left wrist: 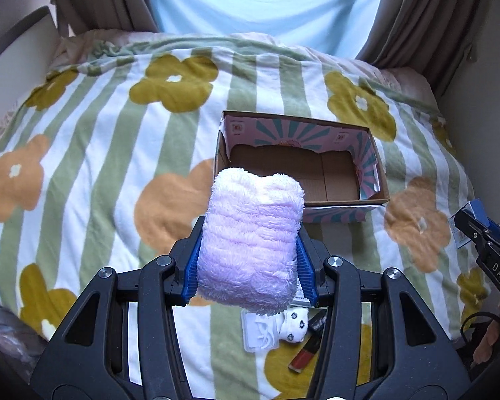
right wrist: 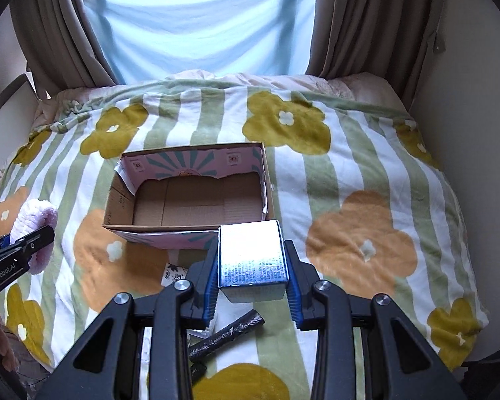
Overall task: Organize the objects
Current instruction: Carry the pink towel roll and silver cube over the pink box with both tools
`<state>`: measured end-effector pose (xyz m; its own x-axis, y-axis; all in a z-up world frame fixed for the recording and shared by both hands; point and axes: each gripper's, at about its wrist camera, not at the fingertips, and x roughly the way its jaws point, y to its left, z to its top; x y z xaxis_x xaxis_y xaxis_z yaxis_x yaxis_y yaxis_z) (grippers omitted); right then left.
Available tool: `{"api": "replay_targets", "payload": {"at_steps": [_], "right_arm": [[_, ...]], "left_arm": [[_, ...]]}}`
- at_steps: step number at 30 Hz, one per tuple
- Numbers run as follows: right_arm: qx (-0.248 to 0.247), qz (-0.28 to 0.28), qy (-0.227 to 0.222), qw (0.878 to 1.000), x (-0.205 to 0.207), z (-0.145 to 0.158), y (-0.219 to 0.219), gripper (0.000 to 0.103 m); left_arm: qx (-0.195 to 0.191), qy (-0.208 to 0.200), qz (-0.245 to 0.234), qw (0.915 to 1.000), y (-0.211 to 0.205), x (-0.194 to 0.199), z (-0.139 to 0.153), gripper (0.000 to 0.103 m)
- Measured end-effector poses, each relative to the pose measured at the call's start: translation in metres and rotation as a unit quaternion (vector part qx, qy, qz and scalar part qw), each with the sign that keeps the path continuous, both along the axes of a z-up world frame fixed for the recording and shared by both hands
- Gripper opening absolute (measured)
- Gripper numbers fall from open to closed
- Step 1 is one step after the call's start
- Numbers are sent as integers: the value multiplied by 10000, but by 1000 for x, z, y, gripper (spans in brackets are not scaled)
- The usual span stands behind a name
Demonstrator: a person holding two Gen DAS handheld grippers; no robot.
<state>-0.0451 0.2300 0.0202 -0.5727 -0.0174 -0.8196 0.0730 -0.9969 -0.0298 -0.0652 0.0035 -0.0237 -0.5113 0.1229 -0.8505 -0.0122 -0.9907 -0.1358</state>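
Your bed (left wrist: 93,153) is soft and bumpy, so the empty cardboard box (right wrist: 186,206) could tip if you bump its near wall. Your left tongs (left wrist: 250,263) squeeze the fluffy pink towel (left wrist: 251,233), held up just before the box; it is squishy and may slip out. Your right tongs (right wrist: 251,286) grip the small white carton (right wrist: 251,256) above the box's near edge, so both loads could bump together there.

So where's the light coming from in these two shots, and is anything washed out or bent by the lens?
Both views: daylight comes through the pale curtain behind the bed. Right wrist: the top of the small box held in the right tongs is blown out to white. Left wrist: the fluffy cloth in the left tongs looks pale at its upper edge. Both: fisheye curves the blanket's stripes and darkens the corners.
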Motion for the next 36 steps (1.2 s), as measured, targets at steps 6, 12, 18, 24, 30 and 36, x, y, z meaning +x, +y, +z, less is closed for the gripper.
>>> {"api": "replay_targets", "payload": {"at_steps": [6,12,18,24,30,36], "right_arm": [[-130,204,106,9997,15,25,-11,32],[-142,290,211,9993,19,34,-14,32],[-159,335,245,9990,13,38,-14,32],[-141,393,251,9988,-4,41,-16,32],[39,578,313,9978,-38,43,-19,32],[180,736,184,9970,-85,29,-24,32]], "left_arm": [[-134,116,-102,9998,13,17,27,44],[-147,219,-204,9994,24,19,40,44],[-178,221,-197,9994,26,14,44,44],[-189,106,-215,9995,26,2,41,44],[-182,42,-219,9996,26,-32,39,44],[-280,-33,-314,9991,31,-90,26,44]]}}
